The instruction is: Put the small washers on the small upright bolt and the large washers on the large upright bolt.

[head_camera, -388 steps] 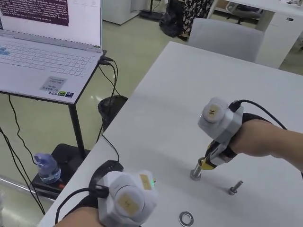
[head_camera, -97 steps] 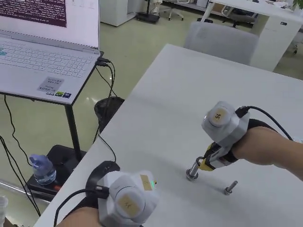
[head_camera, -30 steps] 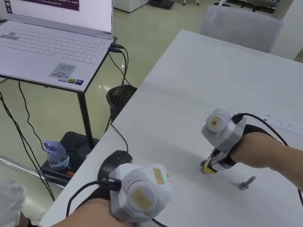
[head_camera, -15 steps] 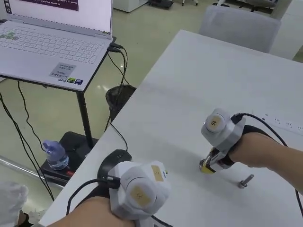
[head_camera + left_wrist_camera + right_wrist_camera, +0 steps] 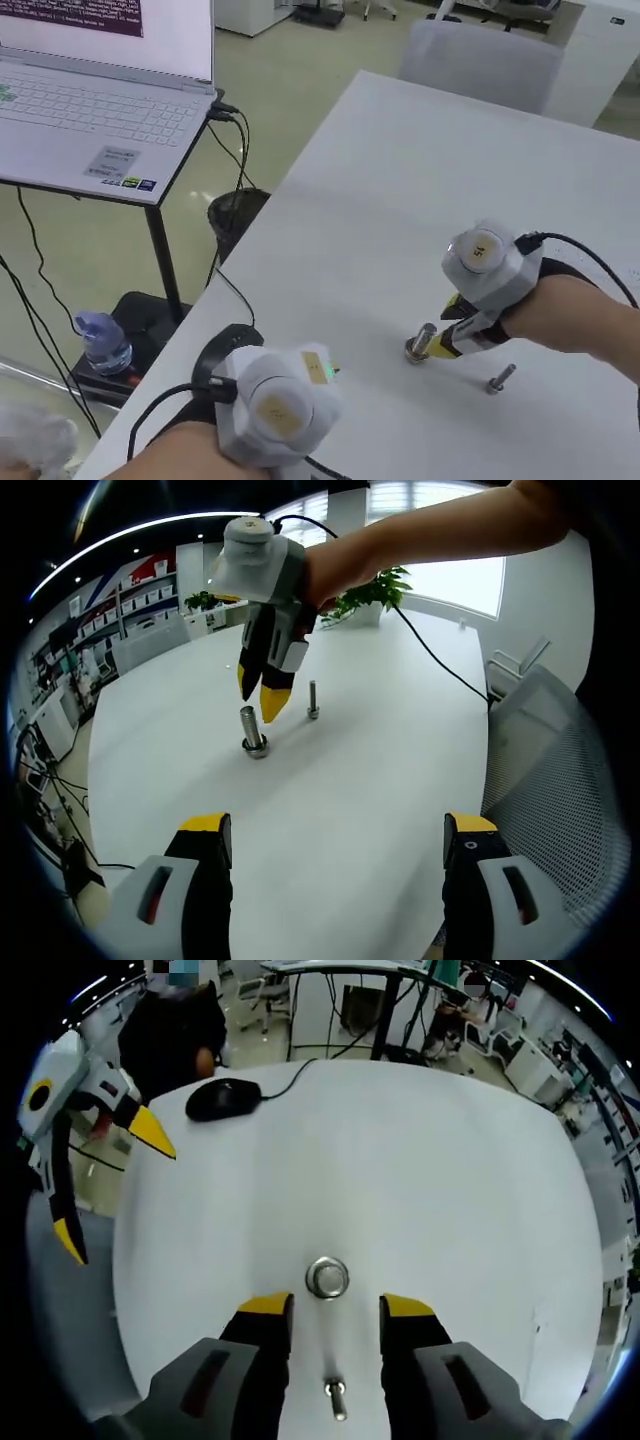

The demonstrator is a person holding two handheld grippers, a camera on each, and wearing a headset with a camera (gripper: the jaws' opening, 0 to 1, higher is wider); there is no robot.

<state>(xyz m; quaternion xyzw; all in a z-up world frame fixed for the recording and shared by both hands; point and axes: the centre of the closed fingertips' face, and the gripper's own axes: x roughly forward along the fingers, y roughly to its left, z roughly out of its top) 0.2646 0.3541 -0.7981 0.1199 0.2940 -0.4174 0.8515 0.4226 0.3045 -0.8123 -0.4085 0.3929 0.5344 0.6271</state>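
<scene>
Bolt (image 5: pixel 327 1277), large, upright, just beyond right hand-held gripper (image 5: pixel 338 1307)

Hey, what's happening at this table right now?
A person is working at a white table with a gripper in each hand. The right gripper hovers open and empty right at the large upright bolt, with the small bolt standing close by. The left gripper is wide open and empty, nearer the table's edge.
</scene>
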